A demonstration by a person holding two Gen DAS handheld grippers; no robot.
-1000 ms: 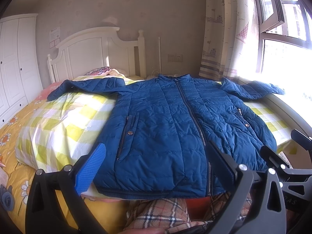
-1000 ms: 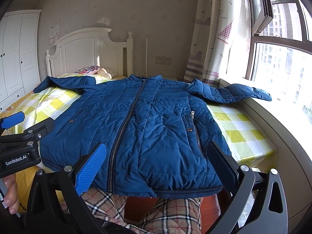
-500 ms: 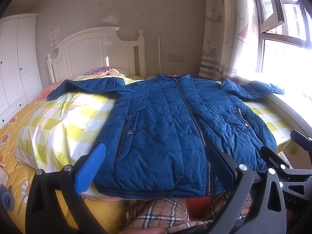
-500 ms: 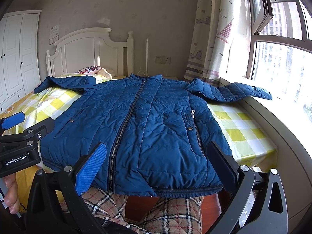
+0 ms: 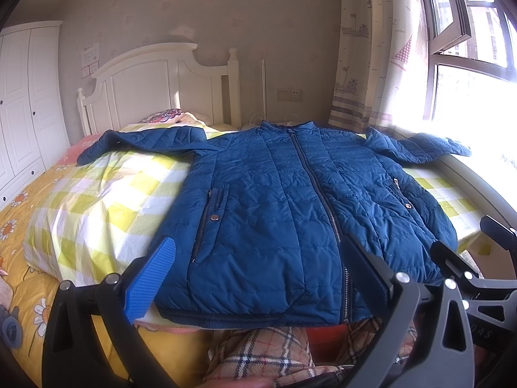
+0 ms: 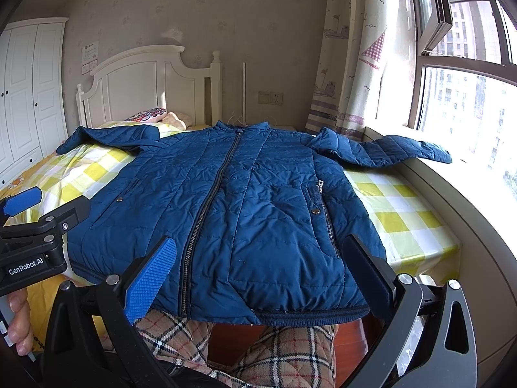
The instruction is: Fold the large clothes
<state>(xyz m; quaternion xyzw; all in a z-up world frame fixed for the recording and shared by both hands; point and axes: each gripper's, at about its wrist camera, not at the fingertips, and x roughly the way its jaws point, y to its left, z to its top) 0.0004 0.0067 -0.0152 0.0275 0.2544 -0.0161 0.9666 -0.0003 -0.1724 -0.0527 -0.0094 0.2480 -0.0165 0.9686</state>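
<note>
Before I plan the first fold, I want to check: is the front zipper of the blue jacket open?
No, the blue jacket lies flat on the bed with its zipper closed from hem to collar.

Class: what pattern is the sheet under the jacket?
Yellow-and-white checks on the sheet, clearest in the right wrist view beside the jacket.
</note>
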